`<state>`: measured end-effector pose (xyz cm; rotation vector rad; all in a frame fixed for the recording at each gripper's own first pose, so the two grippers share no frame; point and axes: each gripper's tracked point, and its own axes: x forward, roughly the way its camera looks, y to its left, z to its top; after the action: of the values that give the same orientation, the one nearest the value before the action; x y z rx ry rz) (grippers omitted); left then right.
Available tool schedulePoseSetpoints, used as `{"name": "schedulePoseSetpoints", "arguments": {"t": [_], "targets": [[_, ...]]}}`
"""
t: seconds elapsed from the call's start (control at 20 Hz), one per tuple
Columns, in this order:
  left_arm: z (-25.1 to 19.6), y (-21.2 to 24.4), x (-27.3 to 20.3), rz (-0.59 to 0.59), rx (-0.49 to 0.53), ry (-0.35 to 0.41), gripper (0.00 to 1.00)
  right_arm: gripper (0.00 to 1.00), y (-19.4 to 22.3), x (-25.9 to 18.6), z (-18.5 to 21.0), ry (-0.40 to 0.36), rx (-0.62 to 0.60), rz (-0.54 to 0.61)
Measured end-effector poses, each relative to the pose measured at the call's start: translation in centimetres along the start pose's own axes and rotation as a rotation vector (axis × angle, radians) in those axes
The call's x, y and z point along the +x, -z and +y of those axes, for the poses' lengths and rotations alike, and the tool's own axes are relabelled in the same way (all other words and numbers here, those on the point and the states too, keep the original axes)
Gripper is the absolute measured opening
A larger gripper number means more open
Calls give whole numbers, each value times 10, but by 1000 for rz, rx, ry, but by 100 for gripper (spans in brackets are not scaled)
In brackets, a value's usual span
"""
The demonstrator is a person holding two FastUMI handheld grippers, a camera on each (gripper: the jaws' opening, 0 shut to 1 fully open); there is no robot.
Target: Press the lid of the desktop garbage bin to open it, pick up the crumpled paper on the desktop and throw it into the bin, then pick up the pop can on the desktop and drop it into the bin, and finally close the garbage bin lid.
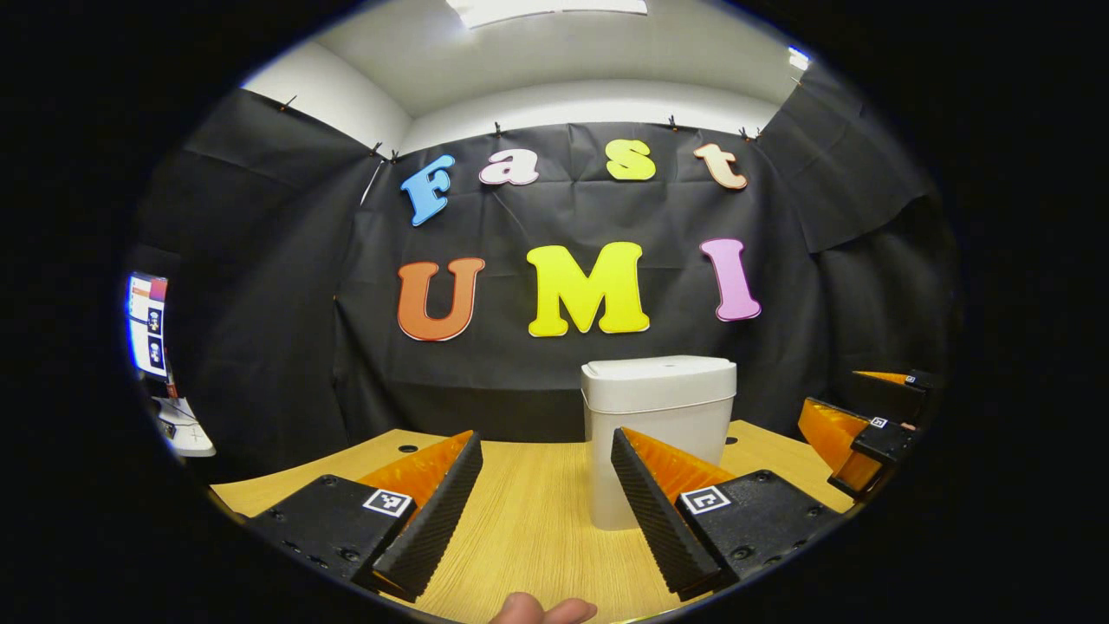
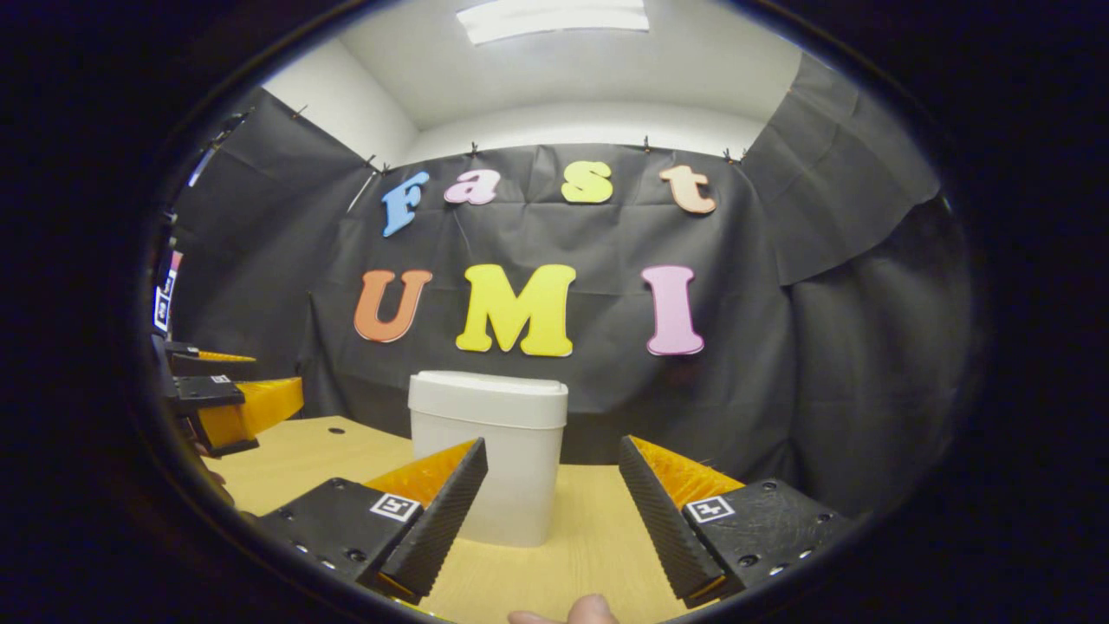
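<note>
A white garbage bin (image 1: 658, 433) with its lid (image 1: 658, 380) down stands on the wooden desk (image 1: 528, 520), just ahead and right of centre in the left gripper view. My left gripper (image 1: 546, 485) hovers open above the desk, nothing between its fingers, its right finger overlapping the bin's front. In the right gripper view the same bin (image 2: 489, 451) stands ahead and to the left, lid (image 2: 488, 394) shut. My right gripper (image 2: 550, 494) is open and holds nothing. The right gripper (image 1: 853, 433) also appears at the right edge of the left gripper view, and the left gripper (image 2: 221, 390) at the left edge of the right gripper view.
The desk (image 2: 589, 555) ends at the black cloth wall behind the bin. A small cable hole (image 1: 407, 448) sits at the desk's far left. A screen (image 1: 147, 325) and white stand are off the desk at far left. Fingertips of a hand (image 1: 541, 611) show at the bottom.
</note>
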<state>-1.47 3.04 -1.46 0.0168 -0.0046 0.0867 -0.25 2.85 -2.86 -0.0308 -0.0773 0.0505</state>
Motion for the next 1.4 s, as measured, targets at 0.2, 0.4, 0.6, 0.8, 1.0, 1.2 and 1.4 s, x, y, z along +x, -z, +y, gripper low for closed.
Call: {"name": "schedulePoseSetpoints", "arguments": {"t": [0.2,0.4,0.6,0.8,1.0,1.2,1.4], "targets": [[2,3,0,10,2,4,96,97,10,3,-1,5,8,31],[3,3,1,12,5,0,96,95,10,4,-1,5,23,37],[0,4,3,15,6,5,96,95,5,3,1,3,16,26],[-3,7,4,27,-1,14,96,95,6,4,4,-5,21,28],[-1,8,4,28,-2,8,96,95,8,4,6,-9,31,36],[0,9,6,32,2,5,96,95,9,3,7,-7,26,32],[0,7,6,27,8,9,96,95,10,4,9,-13,31,41]]}}
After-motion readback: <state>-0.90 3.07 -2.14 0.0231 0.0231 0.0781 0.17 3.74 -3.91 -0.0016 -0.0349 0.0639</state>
